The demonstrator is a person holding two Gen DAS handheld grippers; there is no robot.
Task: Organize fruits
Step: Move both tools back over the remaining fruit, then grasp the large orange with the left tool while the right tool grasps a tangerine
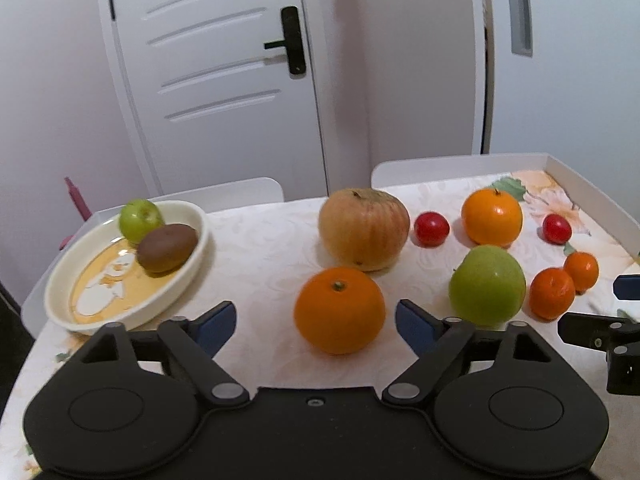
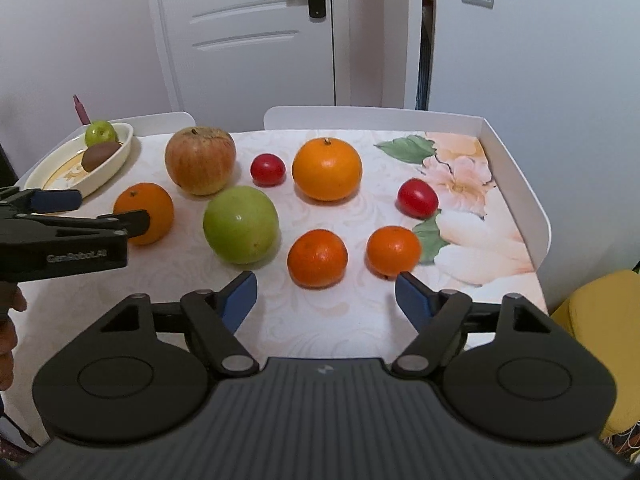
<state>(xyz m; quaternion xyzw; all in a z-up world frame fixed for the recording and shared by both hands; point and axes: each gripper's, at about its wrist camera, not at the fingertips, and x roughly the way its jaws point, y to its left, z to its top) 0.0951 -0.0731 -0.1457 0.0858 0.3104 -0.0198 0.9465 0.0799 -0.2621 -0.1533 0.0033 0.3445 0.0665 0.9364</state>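
Note:
My left gripper (image 1: 316, 320) is open, and a near orange (image 1: 339, 310) sits between its blue pads (image 1: 218, 320) without touching them. In the right wrist view the same left gripper (image 2: 108, 210) flanks this orange (image 2: 154, 212). My right gripper (image 2: 326, 286) is open just short of a tangerine (image 2: 317, 258), with a second tangerine (image 2: 394, 250) beside its right pad. A green apple (image 2: 241, 224), a big reddish apple (image 2: 200, 160), another orange (image 2: 327, 169) and two small red fruits (image 2: 268, 169) (image 2: 417, 197) lie on the tablecloth. An oval plate (image 1: 60, 296) holds a kiwi (image 1: 167, 247) and a small green apple (image 1: 140, 219).
The table (image 2: 516, 168) has a low white raised rim along its back and right side. Two white chair backs (image 1: 440, 166) stand behind it, before a white door (image 1: 208, 72). A yellow seat (image 2: 600, 320) is at the right. A hand (image 2: 10, 340) shows at the left edge.

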